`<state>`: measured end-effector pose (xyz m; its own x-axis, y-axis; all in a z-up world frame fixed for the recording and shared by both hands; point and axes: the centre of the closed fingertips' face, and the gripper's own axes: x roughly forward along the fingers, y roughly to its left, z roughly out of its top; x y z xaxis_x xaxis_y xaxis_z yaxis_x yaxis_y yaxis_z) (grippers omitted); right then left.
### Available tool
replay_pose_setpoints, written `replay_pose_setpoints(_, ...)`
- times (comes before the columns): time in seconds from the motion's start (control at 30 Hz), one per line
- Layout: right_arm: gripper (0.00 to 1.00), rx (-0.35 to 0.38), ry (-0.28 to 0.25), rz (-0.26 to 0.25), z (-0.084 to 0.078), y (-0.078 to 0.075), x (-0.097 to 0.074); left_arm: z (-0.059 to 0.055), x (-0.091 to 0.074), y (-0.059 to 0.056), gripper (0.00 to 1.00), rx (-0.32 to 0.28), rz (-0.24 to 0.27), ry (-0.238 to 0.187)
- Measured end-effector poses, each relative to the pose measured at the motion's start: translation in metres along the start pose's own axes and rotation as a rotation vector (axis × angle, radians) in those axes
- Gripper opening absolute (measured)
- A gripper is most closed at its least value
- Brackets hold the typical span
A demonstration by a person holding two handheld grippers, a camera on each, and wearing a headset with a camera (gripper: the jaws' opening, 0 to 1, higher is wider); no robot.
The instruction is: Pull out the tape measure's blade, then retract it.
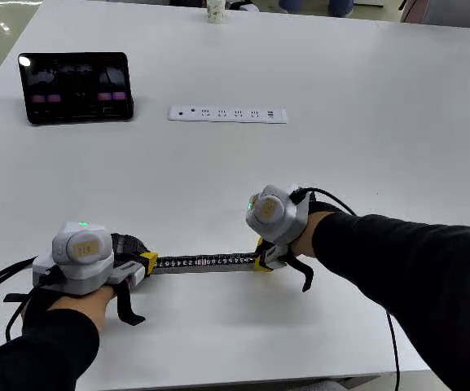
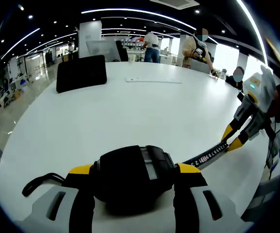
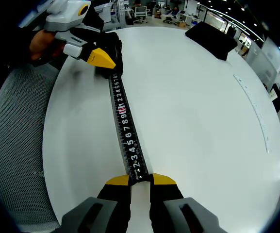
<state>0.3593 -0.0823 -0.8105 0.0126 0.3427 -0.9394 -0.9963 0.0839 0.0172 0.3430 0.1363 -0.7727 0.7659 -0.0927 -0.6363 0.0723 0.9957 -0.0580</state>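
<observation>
The fingers (image 2: 80, 170) of the left gripper (image 2: 135, 169) are clamped on either side of the tape measure's black case (image 2: 132, 177) at the bottom centre of the left gripper view. This grip looks meant to anchor the body so that it cannot slide while the blade is drawn. The right gripper (image 3: 140, 180) has its yellow tips almost pressed together, pinching the free end of the blade (image 3: 125, 121) at the bottom of its own view. The end hook is hidden between them, so I cannot tell whether it is caught or only squeezed.

The blade runs straight and flat from that pinch up to the case at upper left, numbers facing up. In the head view it lies low along the white table (image 1: 340, 147) in the lower middle, between the two hands. Holding both ends at one height likely stops the strip from buckling. Only a short length is out, so the pull seems partly done. The dark tablet (image 1: 76, 85) and power strip (image 1: 227, 114) sit well apart, toward the top of the frame.
</observation>
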Motion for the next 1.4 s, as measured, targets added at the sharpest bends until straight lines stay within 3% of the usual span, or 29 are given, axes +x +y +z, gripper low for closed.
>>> replay_pose_setpoints(1.1,0.11,0.011,0.004,-0.001,0.010,0.001,0.004,0.000,0.002,0.002,0.61,-0.004,-0.003,-0.001)
replay_pose_setpoints(1.4,0.10,-0.051,-0.010,0.015,0.013,0.002,0.005,0.000,0.004,0.003,0.61,-0.004,-0.003,-0.001)
